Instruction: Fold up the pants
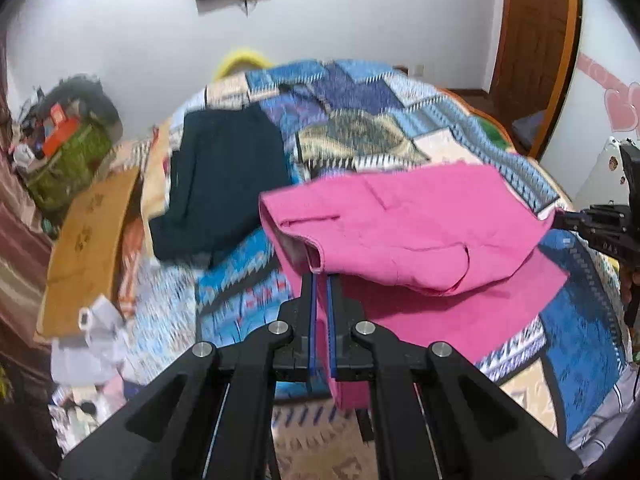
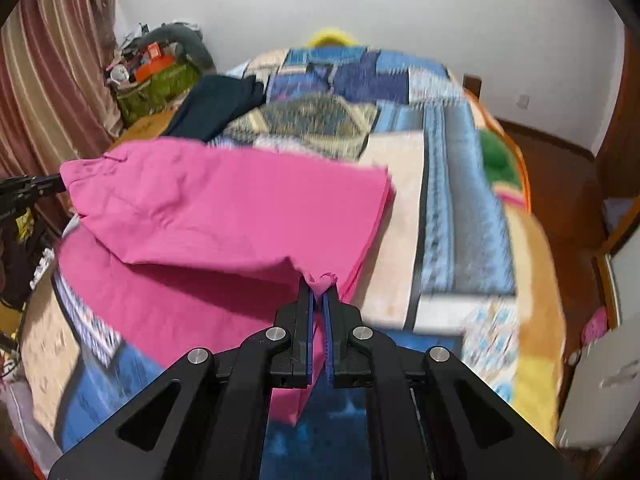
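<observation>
Left gripper [image 1: 322,276] and right gripper [image 2: 318,284]: matte black angular linkage arms, round silver pivot screws, and narrow black fingers lined with blue ridged pads.

The pink pants [image 1: 420,232] hang lifted between the two grippers and double over their own lower half, so the near middle of the bed [image 2: 400,208] is taken up. Beyond them the patterned quilt [image 1: 360,136] lies bare toward the far edge, free for a hand to pass. To the far left a dark folded garment [image 1: 228,176] lies on the quilt, well apart from the pink cloth. Past that edge a tan board [image 1: 88,240], white crumpled things [image 1: 92,344] and a green heaped basket [image 1: 68,160] crowd the side. The right strip of the bed lies open, with wooden floor [image 2: 560,168] beyond.
</observation>
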`<state>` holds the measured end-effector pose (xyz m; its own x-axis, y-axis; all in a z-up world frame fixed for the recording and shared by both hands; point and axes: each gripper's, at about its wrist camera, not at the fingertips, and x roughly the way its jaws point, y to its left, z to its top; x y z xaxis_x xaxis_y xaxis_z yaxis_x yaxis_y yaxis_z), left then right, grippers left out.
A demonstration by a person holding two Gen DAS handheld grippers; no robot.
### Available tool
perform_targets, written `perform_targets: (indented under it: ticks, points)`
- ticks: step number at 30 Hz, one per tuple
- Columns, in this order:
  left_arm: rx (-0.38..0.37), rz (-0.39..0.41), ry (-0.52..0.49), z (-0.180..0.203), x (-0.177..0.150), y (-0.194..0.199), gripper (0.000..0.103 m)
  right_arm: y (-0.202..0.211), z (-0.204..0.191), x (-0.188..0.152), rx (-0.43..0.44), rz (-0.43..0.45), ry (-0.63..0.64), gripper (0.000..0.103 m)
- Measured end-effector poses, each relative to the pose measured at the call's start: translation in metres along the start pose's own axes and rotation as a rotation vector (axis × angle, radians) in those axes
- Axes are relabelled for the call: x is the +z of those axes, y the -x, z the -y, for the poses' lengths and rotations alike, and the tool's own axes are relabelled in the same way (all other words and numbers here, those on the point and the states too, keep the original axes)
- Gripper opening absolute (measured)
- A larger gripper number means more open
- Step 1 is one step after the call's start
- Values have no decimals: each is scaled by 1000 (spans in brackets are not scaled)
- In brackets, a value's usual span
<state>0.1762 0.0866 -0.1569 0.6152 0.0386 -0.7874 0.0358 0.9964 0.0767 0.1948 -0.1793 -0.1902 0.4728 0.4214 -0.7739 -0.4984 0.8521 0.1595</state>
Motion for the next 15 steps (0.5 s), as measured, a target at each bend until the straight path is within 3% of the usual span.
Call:
perform_targets:
  ticks: [7, 9, 11, 13, 15]
  points:
    - [17, -61, 11, -8, -19, 1, 7, 4, 0, -32, 29, -35, -67, 6]
    - [17, -49, 23, -12, -16, 11, 15, 11, -4, -35, 21, -27, -60, 7]
    - [32, -25, 25, -13, -13, 19, 35, 22, -8, -35, 18, 2, -50, 13]
    - [42, 2, 23, -14, -10, 27, 49, 32, -14, -34, 11, 36, -37, 38]
    - [42, 22, 16, -10, -6, 33, 57, 40, -21, -29, 7, 73, -18, 57]
